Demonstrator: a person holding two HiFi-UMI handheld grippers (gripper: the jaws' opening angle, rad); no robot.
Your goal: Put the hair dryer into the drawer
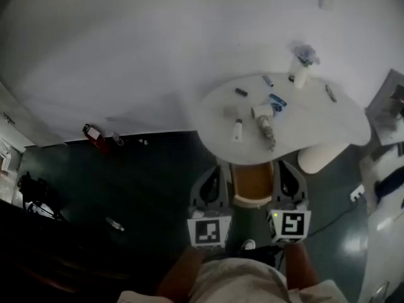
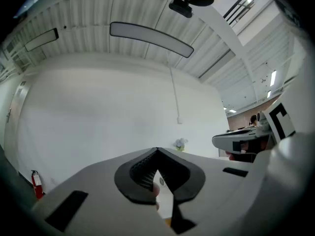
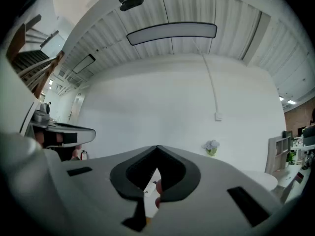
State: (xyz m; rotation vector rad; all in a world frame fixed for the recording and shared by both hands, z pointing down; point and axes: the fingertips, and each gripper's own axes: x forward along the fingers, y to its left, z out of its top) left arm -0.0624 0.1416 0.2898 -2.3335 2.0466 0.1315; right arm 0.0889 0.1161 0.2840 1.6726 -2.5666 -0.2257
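The left tongs (image 2: 157,150) and right tongs (image 3: 157,148) are held level, side by side, each closed on nothing. A table (image 1: 328,122) with small items (image 1: 266,126) is seen just ahead; no hair dryer can be made out there.

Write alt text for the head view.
Seen from above, the left gripper and right gripper are held side by side, jaws closed and empty, pointing at a white rounded table scattered with small bottles and a vase of flowers. A brown-seated chair sits between them; a red fire extinguisher is by the white wall.
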